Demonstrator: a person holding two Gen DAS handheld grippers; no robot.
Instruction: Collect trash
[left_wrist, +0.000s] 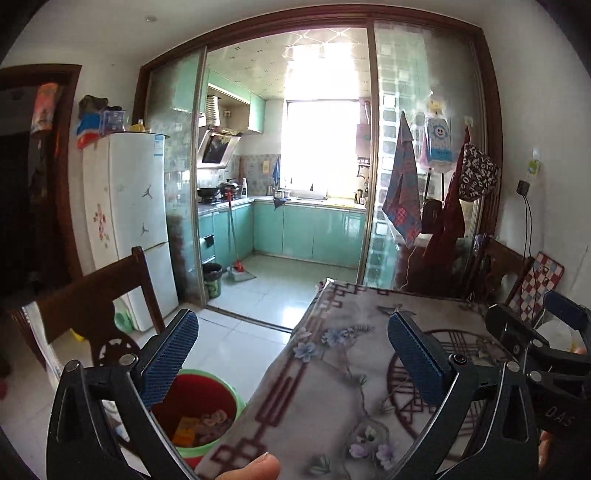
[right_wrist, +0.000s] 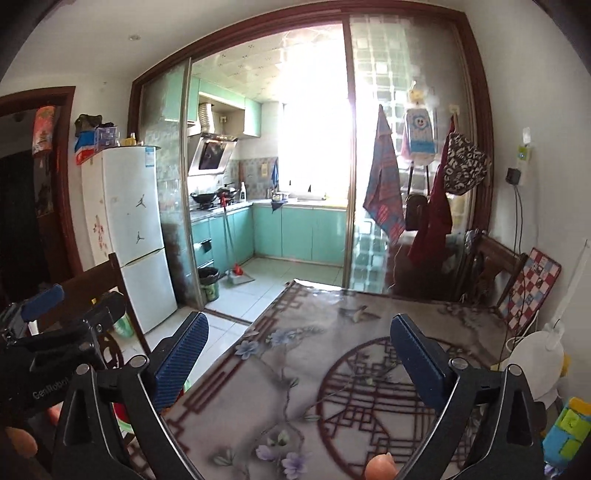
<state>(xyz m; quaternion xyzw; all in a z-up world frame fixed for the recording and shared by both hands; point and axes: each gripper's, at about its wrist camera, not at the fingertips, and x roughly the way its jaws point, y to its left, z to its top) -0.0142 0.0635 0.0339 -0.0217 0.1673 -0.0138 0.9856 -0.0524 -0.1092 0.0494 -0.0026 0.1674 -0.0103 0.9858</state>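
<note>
Floral-clothed table (right_wrist: 295, 369), both claws (left_wrist: 291, 354) (right_wrist: 299, 354) agape, bin (left_wrist: 199, 417) alongside.

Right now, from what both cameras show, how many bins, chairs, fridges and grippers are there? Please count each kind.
Bins: 2, a green bucket beside the table and a dark bin in the kitchen.
Chairs: 2, left chair and right chair.
Fridges: 1, fridge.
Grippers: 2, left gripper and right gripper, both open.
Total: 7.

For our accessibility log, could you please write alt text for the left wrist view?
Open left tongs hover over the edge of a floral-cloth table, above a green bin with trash inside on the floor. Beyond stand a white fridge, a wooden chair and a bright kitchen with teal cabinets.
</note>
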